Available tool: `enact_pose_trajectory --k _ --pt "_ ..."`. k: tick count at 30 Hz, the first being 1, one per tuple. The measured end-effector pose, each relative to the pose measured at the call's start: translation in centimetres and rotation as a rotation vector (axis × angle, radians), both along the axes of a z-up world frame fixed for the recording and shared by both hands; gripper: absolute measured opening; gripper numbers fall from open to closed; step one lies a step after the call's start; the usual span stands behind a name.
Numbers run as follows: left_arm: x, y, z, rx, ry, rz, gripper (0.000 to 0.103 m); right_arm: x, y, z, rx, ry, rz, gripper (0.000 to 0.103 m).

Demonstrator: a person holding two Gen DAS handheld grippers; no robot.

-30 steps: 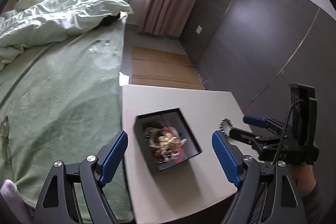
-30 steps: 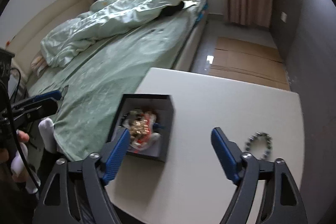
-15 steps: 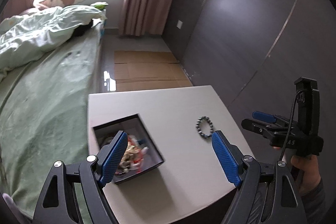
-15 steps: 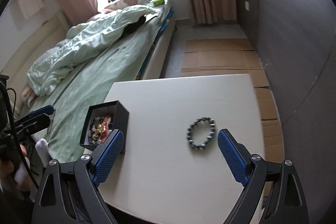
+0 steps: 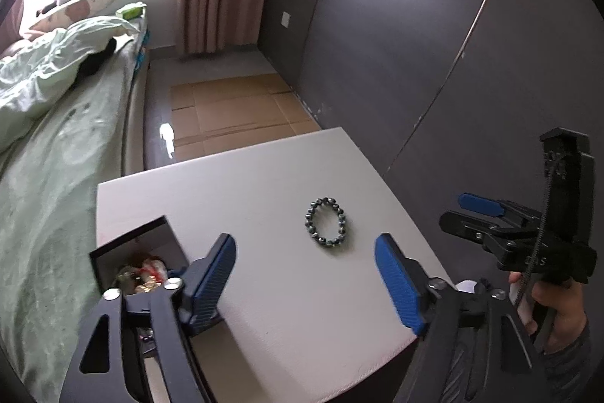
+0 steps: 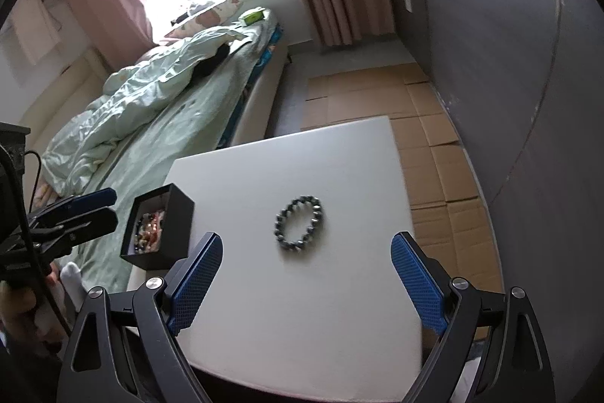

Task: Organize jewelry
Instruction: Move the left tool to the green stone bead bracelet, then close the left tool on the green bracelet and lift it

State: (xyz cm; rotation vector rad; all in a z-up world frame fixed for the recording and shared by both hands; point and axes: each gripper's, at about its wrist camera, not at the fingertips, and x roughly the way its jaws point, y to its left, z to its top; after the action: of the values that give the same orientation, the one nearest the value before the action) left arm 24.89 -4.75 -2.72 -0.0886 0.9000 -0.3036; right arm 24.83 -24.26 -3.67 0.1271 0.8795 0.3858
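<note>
One bracelet (image 6: 299, 224), one box (image 6: 158, 227); left claw (image 5: 305, 280) closing empty, right claw (image 6: 306, 284) wide.

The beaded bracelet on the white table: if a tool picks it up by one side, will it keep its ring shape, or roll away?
The beaded bracelet looks like separate round beads on a string, so it would probably sag rather than stay a ring. Lying flat on the table, it seems unlikely to roll. The glossy beads may slip between flat pads, so a pinch could miss.
</note>
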Motion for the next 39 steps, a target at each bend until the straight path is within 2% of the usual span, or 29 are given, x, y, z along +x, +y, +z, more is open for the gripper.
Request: enact_pose_trajectory --k 5,8,14,22,27,29,31,33,35,37,39 --pt "2.0 -2.1 -2.5 0.024 0.052 -0.026 0.065 -1.0 -1.6 -0.8 -0.036 -0.017 -0.075 0.091" --pt "3.3 -3.2 -4.1 0.039 0.086 -0.039 0.063 -1.8 -2.5 -1.6 -0.009 -0.010 -0.099 0.091" --pt "5.5 -4.8 -6.9 0.065 0.135 -0.045 0.062 -2.6 -3.9 -2.6 -0.014 -0.010 -0.155 0.091" --pt "7.5 -7.1 -10.6 0.183 0.188 -0.071 0.062 -3.8 -5.5 -4.3 0.039 -0.009 -0.210 0.091" --pt "8.5 -7.2 -12.5 0.200 0.236 -0.048 0.062 -4.0 -6.0 -5.7 0.067 0.021 -0.225 0.091" --pt "8.5 -7.2 -12.9 0.183 0.241 -0.050 0.062 -3.9 -6.1 -6.1 0.078 0.027 -0.226 0.091" --pt "8.4 -7.8 -13.0 0.221 0.232 -0.063 0.061 -3.9 -6.1 -6.2 0.084 0.028 -0.228 0.091" --pt "8.1 -8.3 -13.0 0.266 0.221 -0.077 0.053 -3.9 -5.9 -6.3 0.090 0.030 -0.228 0.091" --pt "8.1 -8.2 -12.8 0.262 0.222 -0.078 0.032 -3.9 -5.8 -6.4 0.093 0.032 -0.226 0.091" --pt "8.2 -7.7 -12.7 0.251 0.238 -0.070 0.018 -3.8 -5.5 -6.5 0.097 0.034 -0.222 0.091" --pt "8.6 -7.3 -12.6 0.211 0.260 -0.074 0.018 -3.9 -5.2 -6.5 0.099 0.036 -0.217 0.091"
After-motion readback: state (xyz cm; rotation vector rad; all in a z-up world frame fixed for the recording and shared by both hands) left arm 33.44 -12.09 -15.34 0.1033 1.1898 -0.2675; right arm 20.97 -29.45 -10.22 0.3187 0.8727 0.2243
